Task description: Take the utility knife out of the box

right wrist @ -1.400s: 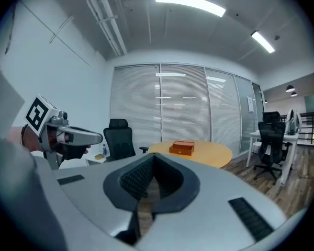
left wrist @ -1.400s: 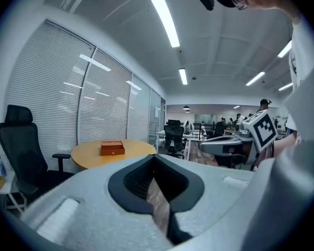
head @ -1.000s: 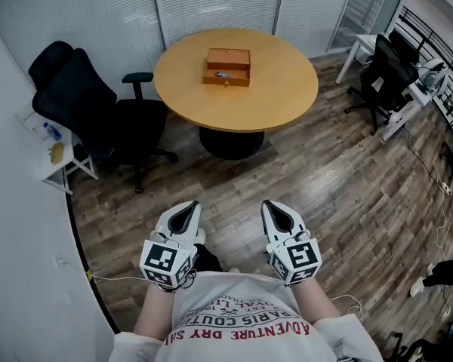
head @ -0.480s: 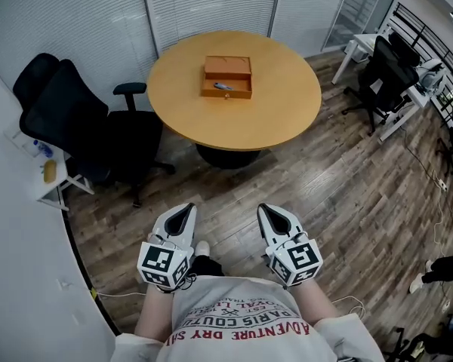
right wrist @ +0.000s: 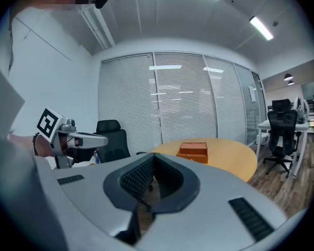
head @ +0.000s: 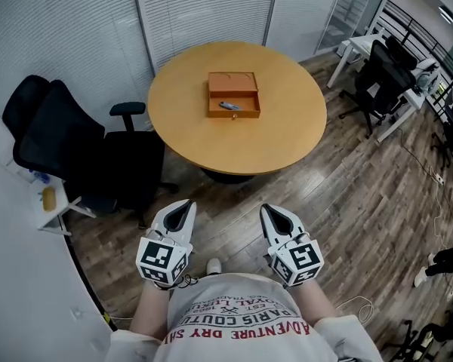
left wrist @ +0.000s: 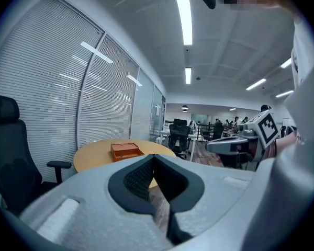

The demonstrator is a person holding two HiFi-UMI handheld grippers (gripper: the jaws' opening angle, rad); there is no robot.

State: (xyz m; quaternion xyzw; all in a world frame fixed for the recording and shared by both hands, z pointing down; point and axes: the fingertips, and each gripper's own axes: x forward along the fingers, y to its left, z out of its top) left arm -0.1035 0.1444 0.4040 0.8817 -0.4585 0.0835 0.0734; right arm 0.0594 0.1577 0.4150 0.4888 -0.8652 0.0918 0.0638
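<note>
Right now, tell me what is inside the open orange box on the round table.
Inside the box lies one small grey object, apparently the utility knife. The head view shows nothing else in it. Both gripper views sit too low to see over its front wall.

Head view steeply down from above, both gripper views level (far off), all sharing table (head: 287, 130) and box (head: 232, 83)

box (head: 233, 85): orange, open, mid round table (head: 287, 130) | utility knife (head: 229, 105): grey, lying flat inside, near half
</note>
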